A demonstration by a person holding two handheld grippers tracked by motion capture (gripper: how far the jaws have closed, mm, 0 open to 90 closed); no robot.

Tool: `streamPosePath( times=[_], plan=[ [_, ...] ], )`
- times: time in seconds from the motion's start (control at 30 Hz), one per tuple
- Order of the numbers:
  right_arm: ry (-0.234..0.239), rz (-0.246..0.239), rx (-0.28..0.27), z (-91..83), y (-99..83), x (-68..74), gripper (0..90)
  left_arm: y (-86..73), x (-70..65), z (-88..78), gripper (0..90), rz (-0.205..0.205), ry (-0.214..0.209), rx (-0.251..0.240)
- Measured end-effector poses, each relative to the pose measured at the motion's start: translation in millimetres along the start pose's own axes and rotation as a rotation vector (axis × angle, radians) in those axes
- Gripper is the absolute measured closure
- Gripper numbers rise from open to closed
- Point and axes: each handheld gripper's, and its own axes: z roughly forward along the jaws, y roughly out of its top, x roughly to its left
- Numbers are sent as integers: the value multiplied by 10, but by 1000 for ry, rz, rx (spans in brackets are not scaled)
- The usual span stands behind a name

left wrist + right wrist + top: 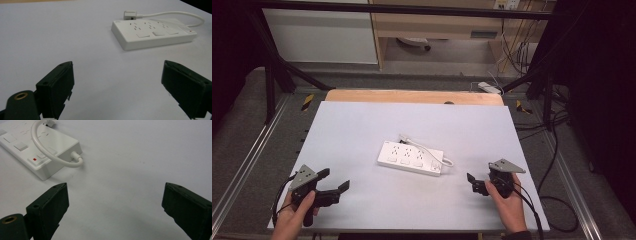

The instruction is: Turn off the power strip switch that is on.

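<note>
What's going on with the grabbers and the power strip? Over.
Left gripper open, empty. Right gripper open, empty. Power strip flat mid-table, untouched, cord looped beside it. Path clear.

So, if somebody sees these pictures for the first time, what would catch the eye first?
Most likely the white power strip, lying flat near the middle of the pale table, with its white cable curving from its right end along its far side. Next come the two black hand-held grippers at the near edge: the left gripper and the right gripper, each with its fingers apart, nothing between them, both pointing inward toward the strip.
</note>
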Motion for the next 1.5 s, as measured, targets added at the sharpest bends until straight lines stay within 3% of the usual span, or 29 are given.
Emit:
streamPosePath(
  times=[0.33,0.8,1.17,1.5],
  plan=[
    [8,-13,7,8,-5,25,61,23,-22,-19,102,13,-6,-23],
    [16,-19,14,16,1,46,59,24,-43,-1,91,13,-21,-10],
    [16,-21,15,19,-2,58,54,42,-66,0,82,16,-37,-27],
    [22,-31,19,12,-5,70,55,63,-57,33,83,-12,-48,-26]
  ],
)
